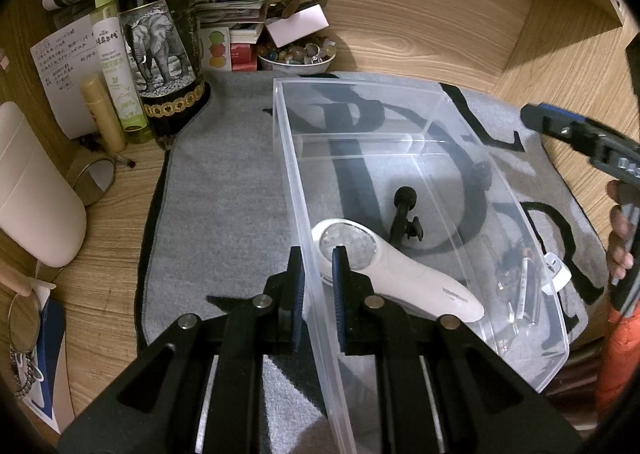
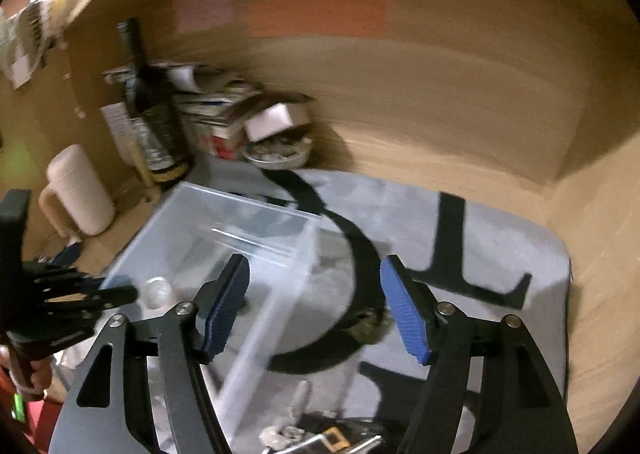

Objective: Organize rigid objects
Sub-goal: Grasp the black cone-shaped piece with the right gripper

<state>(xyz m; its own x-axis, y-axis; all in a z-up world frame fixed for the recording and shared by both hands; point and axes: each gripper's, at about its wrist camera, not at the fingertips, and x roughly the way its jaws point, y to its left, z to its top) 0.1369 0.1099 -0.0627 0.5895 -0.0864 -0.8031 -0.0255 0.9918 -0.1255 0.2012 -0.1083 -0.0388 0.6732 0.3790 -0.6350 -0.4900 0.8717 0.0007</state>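
Left wrist: fingers (image 1: 298, 286) on bin wall (image 1: 316, 314).

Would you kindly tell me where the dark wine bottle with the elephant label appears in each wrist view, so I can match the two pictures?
Left wrist view: the wine bottle stands upper left, at the far left corner of the grey mat.
Right wrist view: the same bottle is left of centre, blurred, behind the clear bin.
Shared landmark: the bowl of stones just right of the bottle.
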